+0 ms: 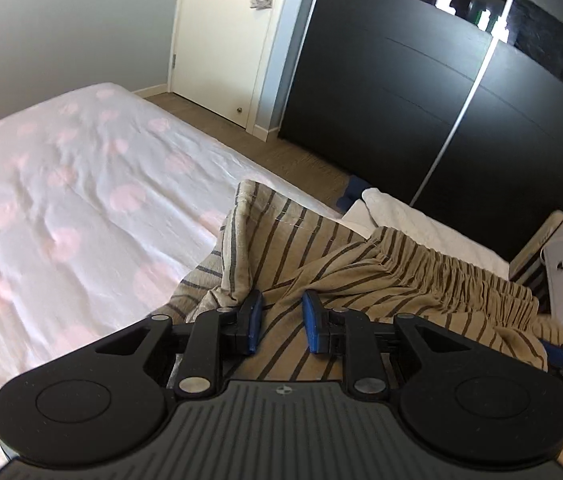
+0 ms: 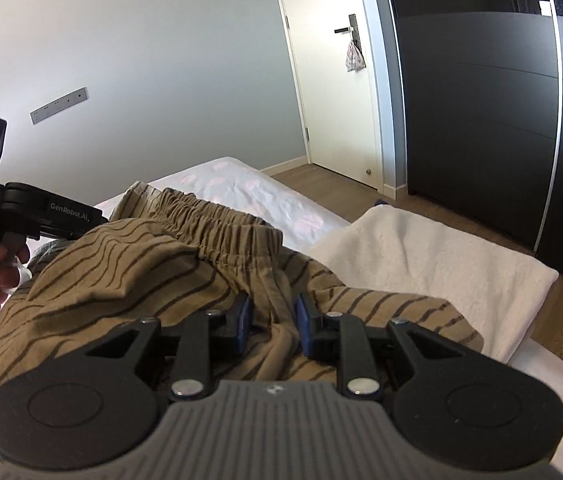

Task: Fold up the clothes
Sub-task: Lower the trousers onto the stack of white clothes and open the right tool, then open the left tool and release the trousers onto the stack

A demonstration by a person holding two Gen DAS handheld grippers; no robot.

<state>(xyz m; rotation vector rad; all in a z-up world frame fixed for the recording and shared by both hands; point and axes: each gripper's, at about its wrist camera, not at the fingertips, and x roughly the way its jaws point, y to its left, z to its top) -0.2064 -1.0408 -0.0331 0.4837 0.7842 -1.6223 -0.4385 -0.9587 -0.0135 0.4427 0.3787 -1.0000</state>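
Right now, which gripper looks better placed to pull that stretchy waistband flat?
Probably the right gripper: the striped shorts' elastic waistband bunches just ahead of its open jaws. The left gripper sits nearer a leg hem.

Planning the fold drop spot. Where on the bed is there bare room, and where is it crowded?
Free: the wide stretch of pink-dotted bedsheet left of the striped trousers, running back toward the door. Crowded: the near right corner, where the trousers bunch under the left gripper and right gripper, with the white folded towel directly beyond them at the bed edge.
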